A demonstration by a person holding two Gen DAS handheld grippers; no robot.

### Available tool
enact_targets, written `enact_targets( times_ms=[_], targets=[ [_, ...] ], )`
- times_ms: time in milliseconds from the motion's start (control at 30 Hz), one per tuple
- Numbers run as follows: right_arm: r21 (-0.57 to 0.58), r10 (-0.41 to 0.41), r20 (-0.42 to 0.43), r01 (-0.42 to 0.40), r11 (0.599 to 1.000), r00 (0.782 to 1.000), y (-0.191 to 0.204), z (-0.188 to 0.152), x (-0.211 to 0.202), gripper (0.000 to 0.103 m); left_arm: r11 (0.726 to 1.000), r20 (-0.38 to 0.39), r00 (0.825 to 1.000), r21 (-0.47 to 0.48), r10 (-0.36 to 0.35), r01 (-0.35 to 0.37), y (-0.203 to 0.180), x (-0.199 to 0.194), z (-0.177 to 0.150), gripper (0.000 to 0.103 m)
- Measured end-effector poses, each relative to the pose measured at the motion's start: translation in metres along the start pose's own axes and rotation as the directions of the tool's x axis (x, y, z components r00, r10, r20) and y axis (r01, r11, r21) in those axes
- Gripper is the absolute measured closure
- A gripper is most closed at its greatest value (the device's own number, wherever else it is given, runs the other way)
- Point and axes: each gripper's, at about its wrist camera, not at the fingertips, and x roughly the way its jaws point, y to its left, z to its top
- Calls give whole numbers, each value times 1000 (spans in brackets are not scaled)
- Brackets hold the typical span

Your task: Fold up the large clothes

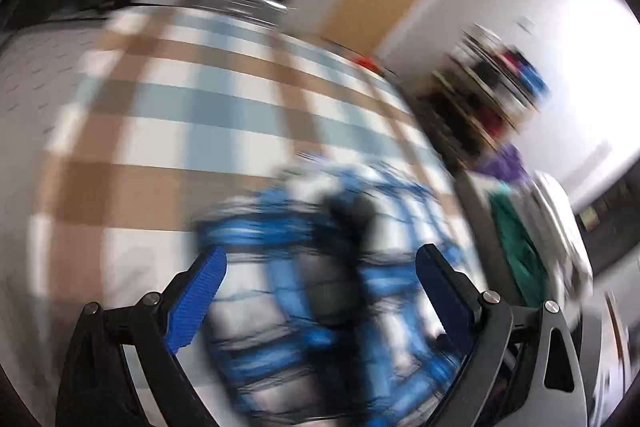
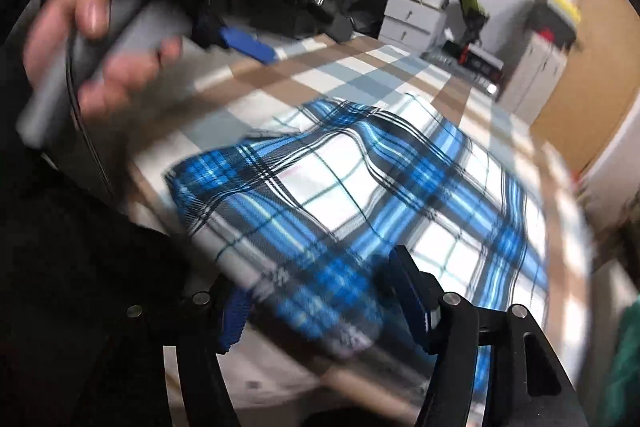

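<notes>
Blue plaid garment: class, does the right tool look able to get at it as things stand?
Probably yes. The right tool stands open just over the blue plaid garment on the checked cover, with nothing between them.

I am seeing a blue, white and black plaid garment lying on a beige, pale-blue and white checked cover

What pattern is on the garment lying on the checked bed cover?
Blue, white and black plaid garment, clearest in the right wrist view.

Plaid garment smeared by motion blur (weave unreadable); shelf contents indistinct; left hand blurred, partly cropped.
</notes>
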Motion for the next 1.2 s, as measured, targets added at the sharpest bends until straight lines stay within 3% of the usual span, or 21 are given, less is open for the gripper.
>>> enact_targets(
  times_ms=[33, 133, 200, 267, 367, 433, 467, 533, 600, 733, 833, 933, 1000, 1067, 1133, 1200],
  targets=[
    [42, 24, 14, -24, 999, 1000, -10, -3, -7, 26, 999, -46, 998, 25, -31, 32, -9, 13, 1, 10],
    [175, 64, 100, -81, 981, 993, -38, -15, -31, 22, 999, -175, 985, 38, -6, 13, -18, 50, 8, 10],
    [274, 89, 132, -122, 954, 987, -52, -24, -35, 17, 999, -279, 960, 0, -39, 40, -17, 75, 10, 10],
    [372, 140, 152, -188, 909, 978, -73, -27, -40, 17, 999, -340, 940, -48, -31, 16, -16, 89, 9, 11],
    [462, 131, 185, -204, 863, 974, -92, -33, -47, 15, 999, -389, 921, 6, 34, -35, -23, 100, 12, 31],
    [518, 147, 155, -207, 830, 977, -101, -37, -39, 13, 999, -386, 922, 18, 36, -32, -28, 96, 21, 58],
    [550, 164, 134, -211, 808, 977, -105, -39, -33, 13, 1000, -386, 922, 4, 23, -24, -30, 93, 28, 77],
    [607, 219, 122, -247, 755, 968, -116, -45, -21, 13, 1000, -377, 926, -1, 20, -22, -36, 85, 40, 85],
    [657, 262, 134, -284, 698, 956, -127, -50, -13, 12, 998, -367, 929, 58, 57, -38, -53, 80, 50, 95],
    [716, 329, 194, -362, 597, 924, -146, -60, -9, 12, 990, -341, 937, 140, 69, -22, -90, 79, 62, 96],
    [735, 343, 212, -381, 561, 915, -152, -63, -8, 12, 973, -322, 946, 229, 37, 40, -124, 79, 68, 96],
    [757, 351, 234, -396, 519, 907, -157, -67, -8, 12, 931, -291, 950, 302, -115, 206, -144, 75, 69, 97],
    [763, 359, 242, -405, 503, 901, -159, -67, -5, 12, 909, -254, 945, 305, -208, 282, -131, 73, 66, 97],
    [763, 362, 243, -407, 501, 900, -158, -68, -6, 12, 919, -226, 945, 263, -237, 293, -101, 77, 61, 97],
    [761, 364, 245, -411, 502, 899, -161, -65, -1, 12, 967, -223, 961, 155, -167, 204, -52, 81, 59, 96],
    [761, 365, 242, -409, 504, 899, -162, -62, 1, 12, 990, -245, 962, 48, -120, 136, -9, 73, 60, 91]
  ],
)
